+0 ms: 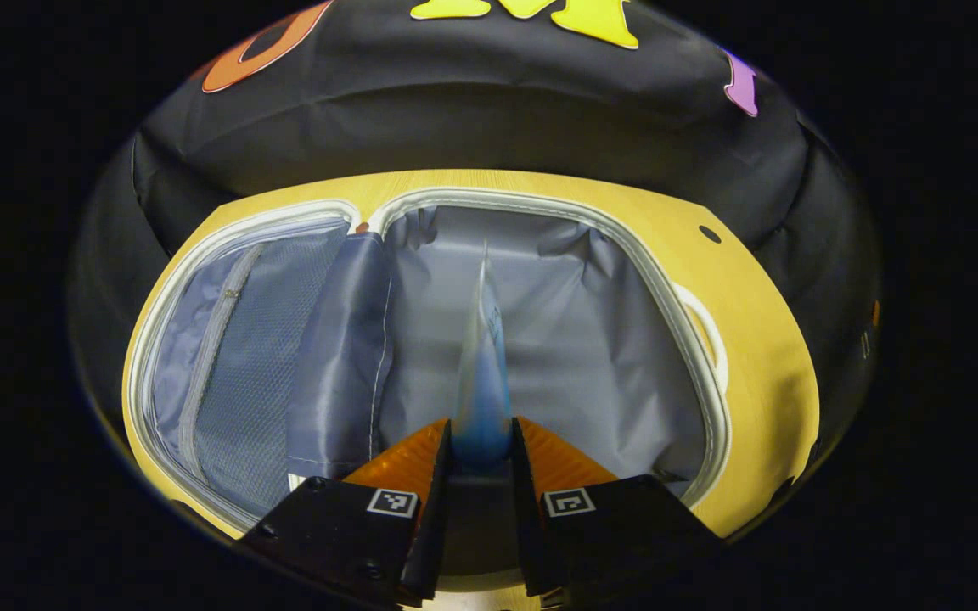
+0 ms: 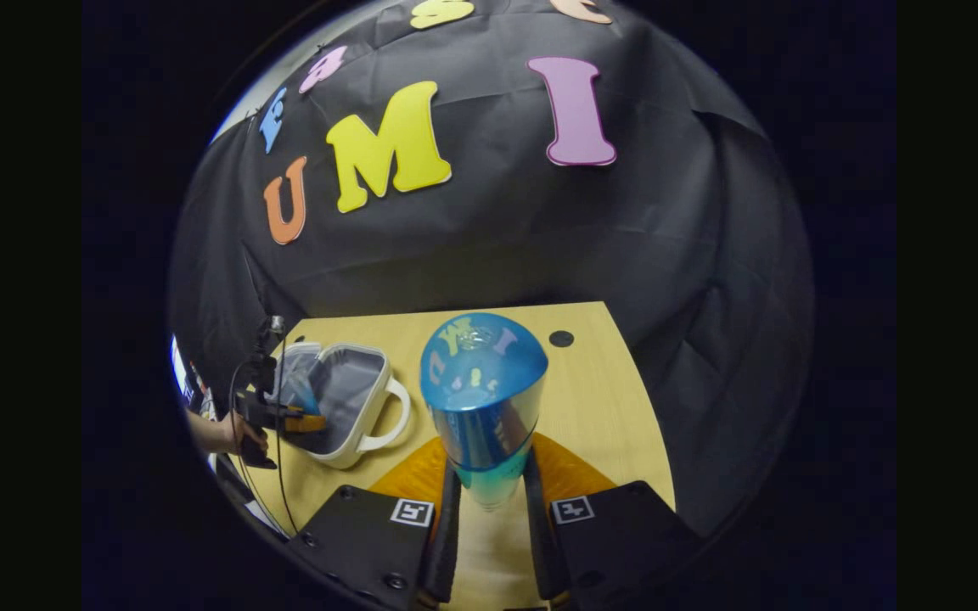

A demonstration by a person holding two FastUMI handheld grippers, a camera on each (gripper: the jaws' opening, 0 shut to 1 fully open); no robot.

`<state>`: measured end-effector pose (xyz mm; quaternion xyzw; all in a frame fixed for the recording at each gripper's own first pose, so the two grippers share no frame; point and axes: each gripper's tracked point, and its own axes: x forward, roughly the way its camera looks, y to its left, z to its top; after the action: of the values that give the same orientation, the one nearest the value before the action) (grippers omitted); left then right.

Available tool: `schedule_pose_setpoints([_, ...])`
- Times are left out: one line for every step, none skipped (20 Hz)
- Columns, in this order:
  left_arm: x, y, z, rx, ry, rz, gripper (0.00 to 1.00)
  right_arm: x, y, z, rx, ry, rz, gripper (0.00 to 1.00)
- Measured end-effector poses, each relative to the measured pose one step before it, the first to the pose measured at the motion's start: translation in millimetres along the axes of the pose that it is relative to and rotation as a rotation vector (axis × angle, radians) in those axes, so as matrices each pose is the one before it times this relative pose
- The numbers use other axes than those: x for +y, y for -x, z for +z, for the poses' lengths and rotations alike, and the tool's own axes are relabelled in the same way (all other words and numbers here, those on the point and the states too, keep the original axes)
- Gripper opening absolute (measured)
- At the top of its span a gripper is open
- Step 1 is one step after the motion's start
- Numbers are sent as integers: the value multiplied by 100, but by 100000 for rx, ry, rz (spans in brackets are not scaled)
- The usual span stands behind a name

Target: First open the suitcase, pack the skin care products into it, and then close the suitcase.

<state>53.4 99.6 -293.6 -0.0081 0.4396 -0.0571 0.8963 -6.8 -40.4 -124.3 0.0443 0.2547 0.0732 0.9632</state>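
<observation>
Left gripper view, left to right: the open suitcase (image 1: pixel 693 280) is lying flat on the wooden table (image 1: pixel 761 339), mesh-pocket half at frame left, grey-lined half at center. The left gripper (image 1: pixel 482 441) is clamping a soft blue tube (image 1: pixel 480 373) at lower center, its crimped end pointing over the lining.

Right gripper view: the suitcase (image 2: pixel 353 407) is sitting at lower left with a hand (image 2: pixel 222 434) beside it. The right gripper (image 2: pixel 489 484), lower center, is squeezing 1 blue bottle (image 2: pixel 482 390) near its base. Bottle likely rigid, glossy, slippery; tube looks light, squashy. Best gripped mid-body.
</observation>
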Motion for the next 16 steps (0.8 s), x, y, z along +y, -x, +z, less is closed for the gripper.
schedule_pose_setpoints([-30,-68,-242,1580,902,39,40,257,250,276,-660,73,84,31])
schedule_pose_setpoints([9,-258,567,-1486,-143,-281,40,235,171,277,-557,-118,262,34])
schedule_pose_setpoints([-15,21,-160,1180,-195,29,40,194,-15,66,-41,199,23,34])
schedule_pose_setpoints([1,-274,252,-207,-460,145,40,264,54,184,-210,107,378,34])
schedule_pose_setpoints([27,-15,105,857,-545,128,40,304,102,-9,-69,489,583,31])
schedule_pose_setpoints([-5,-235,38,808,-305,443,41,244,111,51,39,783,493,34])
schedule_pose_setpoints([99,-237,-207,1611,159,540,41,225,156,21,64,924,574,34])
schedule_pose_setpoints([-89,-148,-98,1062,392,405,42,196,165,56,-59,738,511,31])
schedule_pose_setpoints([-21,-91,470,-803,-125,-106,49,224,70,12,72,983,365,34])
schedule_pose_setpoints([-1,-62,-266,673,203,201,42,178,83,54,60,1109,156,34])
schedule_pose_setpoints([-36,227,79,252,492,245,42,202,96,-66,168,1143,538,34])
schedule_pose_setpoints([-93,-155,51,-19,26,-106,43,362,61,-94,429,1180,595,33])
schedule_pose_setpoints([-104,57,-57,-77,366,-122,51,329,85,-97,324,797,721,34])
schedule_pose_setpoints([-119,83,-24,37,649,-314,53,589,-1,16,462,496,978,34])
schedule_pose_setpoints([-141,25,-32,3,725,-111,45,613,-106,-202,517,467,1102,33])
schedule_pose_setpoints([-226,74,-26,-197,963,-787,49,716,-30,-49,404,879,1197,33])
